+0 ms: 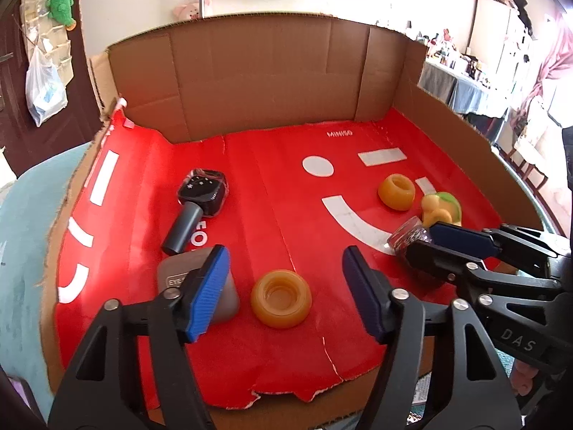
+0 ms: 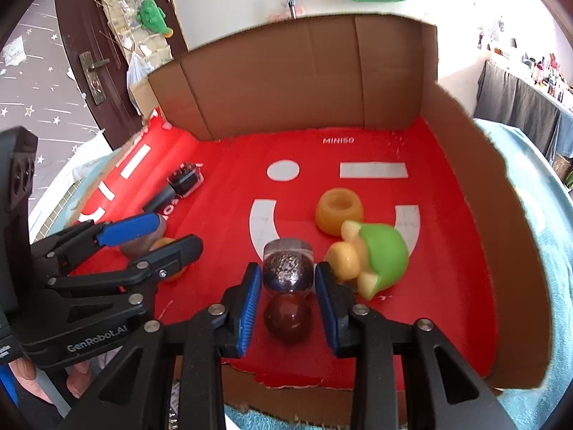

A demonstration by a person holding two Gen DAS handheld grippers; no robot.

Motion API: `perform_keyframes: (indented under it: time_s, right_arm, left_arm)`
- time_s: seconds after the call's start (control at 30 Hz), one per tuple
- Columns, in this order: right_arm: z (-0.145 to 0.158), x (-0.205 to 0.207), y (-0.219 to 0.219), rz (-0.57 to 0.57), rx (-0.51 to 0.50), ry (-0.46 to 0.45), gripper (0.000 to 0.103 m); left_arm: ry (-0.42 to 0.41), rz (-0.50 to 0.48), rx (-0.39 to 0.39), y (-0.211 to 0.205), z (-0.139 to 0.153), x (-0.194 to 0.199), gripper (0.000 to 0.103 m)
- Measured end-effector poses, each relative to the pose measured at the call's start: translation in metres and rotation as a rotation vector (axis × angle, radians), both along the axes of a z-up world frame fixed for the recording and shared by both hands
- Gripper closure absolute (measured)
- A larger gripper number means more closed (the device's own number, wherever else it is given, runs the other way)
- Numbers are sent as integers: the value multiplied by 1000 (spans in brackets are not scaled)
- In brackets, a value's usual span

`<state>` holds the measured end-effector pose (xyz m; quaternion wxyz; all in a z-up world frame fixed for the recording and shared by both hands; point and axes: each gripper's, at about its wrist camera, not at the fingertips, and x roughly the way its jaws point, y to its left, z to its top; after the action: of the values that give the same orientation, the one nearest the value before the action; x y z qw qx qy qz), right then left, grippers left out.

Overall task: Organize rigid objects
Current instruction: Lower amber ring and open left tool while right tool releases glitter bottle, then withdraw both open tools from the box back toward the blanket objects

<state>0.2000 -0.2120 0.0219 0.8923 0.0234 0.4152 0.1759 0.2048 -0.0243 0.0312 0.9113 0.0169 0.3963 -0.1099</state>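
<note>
Two views cover a shallow cardboard tray (image 1: pixel 272 82) lined with red printed paper.

Left wrist view: the left tongs (image 1: pixel 284 290) stand wide apart over the liner, gripping nothing. An amber ring-shaped plastic piece (image 1: pixel 281 299) lies between the blue pads without touching either. A grey rounded-corner case (image 1: pixel 179 276) sits just behind the left pad. A black handheld microphone (image 1: pixel 197 211) lies farther back. A second amber ring-shaped piece (image 1: pixel 396 191) rests at right, next to a yellow-and-green plastic toy (image 1: pixel 440 209). The right tongs (image 1: pixel 422 243) enter from the right around a clear glitter-filled bottle (image 1: pixel 408 236).

Right wrist view: the right tongs (image 2: pixel 286 297) flank the clear glitter-filled bottle (image 2: pixel 288 265), whose dark round cap (image 2: pixel 288 319) faces the camera. Whether the pads press the bottle cannot be told. The yellow-and-green toy (image 2: pixel 376 261) lies just right of the bottle. The left tongs (image 2: pixel 154 240) appear at left, apart.
</note>
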Motion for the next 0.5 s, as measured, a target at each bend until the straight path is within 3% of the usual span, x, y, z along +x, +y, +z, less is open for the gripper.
perform_keyframes:
  time_s: [0.2,0.3,0.5]
  right_arm:
    - [12,-11,-4,0,12,-32,57]
    - [17,-16,-6,-3,19,-45,56]
    - [28,-28,-10,-7,45,-62,46]
  left_arm:
    - [-41,14,-13,7,17,-12,34]
    - [-60,21,-5,7,23,-19,33]
    - [-94,33,-8,7,34,-33,25]
